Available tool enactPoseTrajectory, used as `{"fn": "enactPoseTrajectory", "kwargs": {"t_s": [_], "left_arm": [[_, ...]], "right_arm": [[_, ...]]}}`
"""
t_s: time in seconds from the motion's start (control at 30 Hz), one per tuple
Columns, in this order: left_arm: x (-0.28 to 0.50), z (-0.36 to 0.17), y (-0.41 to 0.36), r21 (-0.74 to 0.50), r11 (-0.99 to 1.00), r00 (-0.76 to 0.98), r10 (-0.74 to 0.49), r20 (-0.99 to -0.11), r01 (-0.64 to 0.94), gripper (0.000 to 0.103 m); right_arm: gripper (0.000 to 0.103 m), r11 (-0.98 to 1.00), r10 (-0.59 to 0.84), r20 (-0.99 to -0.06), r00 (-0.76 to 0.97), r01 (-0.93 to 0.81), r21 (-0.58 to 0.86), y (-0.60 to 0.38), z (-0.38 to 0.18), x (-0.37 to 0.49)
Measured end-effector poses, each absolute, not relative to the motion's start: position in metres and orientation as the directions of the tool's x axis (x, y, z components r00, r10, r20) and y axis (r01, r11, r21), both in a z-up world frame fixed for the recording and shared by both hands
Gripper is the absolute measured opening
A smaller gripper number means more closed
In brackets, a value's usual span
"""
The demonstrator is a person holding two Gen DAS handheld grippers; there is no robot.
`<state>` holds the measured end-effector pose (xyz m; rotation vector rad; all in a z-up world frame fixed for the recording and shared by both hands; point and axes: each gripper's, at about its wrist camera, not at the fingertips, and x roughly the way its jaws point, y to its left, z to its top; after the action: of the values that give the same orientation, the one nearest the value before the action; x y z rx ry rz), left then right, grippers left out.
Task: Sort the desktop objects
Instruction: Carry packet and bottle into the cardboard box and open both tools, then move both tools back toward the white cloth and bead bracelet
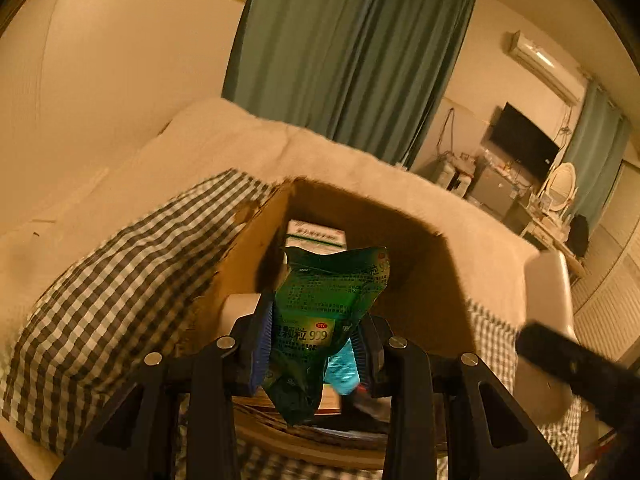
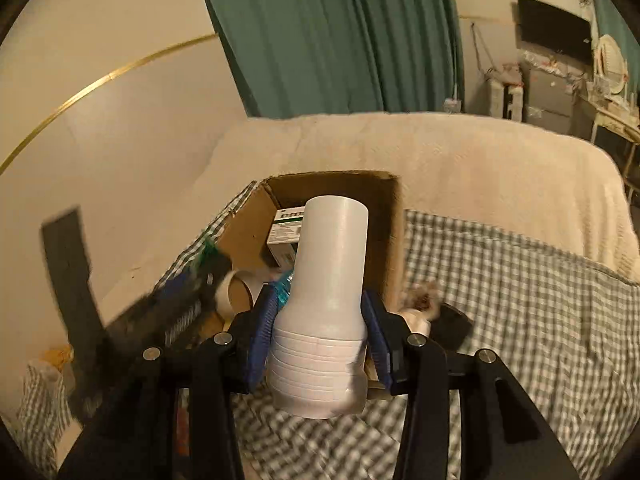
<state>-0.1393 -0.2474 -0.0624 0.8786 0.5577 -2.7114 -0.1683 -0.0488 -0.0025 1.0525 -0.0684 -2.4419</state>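
My left gripper (image 1: 314, 340) is shut on a green medicine sachet (image 1: 324, 304) and holds it over the open cardboard box (image 1: 248, 256). A white and green medicine box (image 1: 316, 236) lies inside the box. My right gripper (image 2: 320, 320) is shut on a white plastic bottle (image 2: 326, 292), held just in front of the same cardboard box (image 2: 384, 232). In the right wrist view the medicine box (image 2: 286, 236) and a tape roll (image 2: 236, 288) show inside the box. The left gripper (image 2: 176, 304) appears blurred at the left. The white bottle also shows at the right of the left wrist view (image 1: 548, 300).
The box sits on a checked cloth (image 2: 520, 300) over a bed with a cream blanket (image 2: 480, 152). A small dark object (image 2: 452, 320) lies on the cloth right of the box. Green curtains (image 2: 328, 32) and a wall stand behind.
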Motion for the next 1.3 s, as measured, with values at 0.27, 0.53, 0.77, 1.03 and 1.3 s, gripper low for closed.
{"fn": "enactPoseTrajectory", "kwargs": {"t_s": [0.27,0.53,0.77,1.03,1.3], "left_arm": [[-0.136,-0.073,-0.254,-0.286,-0.890,-0.784,-0.118,-0.609,0.356,0.088],[-0.122,-0.037,-0.195,-0.210,-0.943,-0.809,-0.093,-0.581,0.259,0.092],[-0.098,-0.020,-0.097,-0.179,-0.973,-0.832,-0.025,-0.555,0.148,0.102],[-0.099,-0.068,-0.012,-0.168,-0.984,-0.780,0.066,-0.622,0.051,0.103],[-0.109,-0.138,0.008,-0.080,-0.996,-0.714,0.021,-0.700,0.050,0.103]], "right_arm": [[0.065,-0.912,-0.385,-0.689,-0.613,0.369,0.181,-0.079,-0.010,-0.192],[0.065,-0.943,-0.297,-0.626,-0.721,0.326,0.071,-0.041,0.017,-0.150],[0.066,-0.977,-0.181,-0.600,-0.779,0.212,0.020,0.043,0.028,-0.096],[0.068,-0.994,-0.102,-0.611,-0.785,0.064,0.084,0.135,0.004,-0.046],[0.068,-0.995,-0.080,-0.662,-0.745,0.019,0.098,0.168,-0.057,-0.048]]}}
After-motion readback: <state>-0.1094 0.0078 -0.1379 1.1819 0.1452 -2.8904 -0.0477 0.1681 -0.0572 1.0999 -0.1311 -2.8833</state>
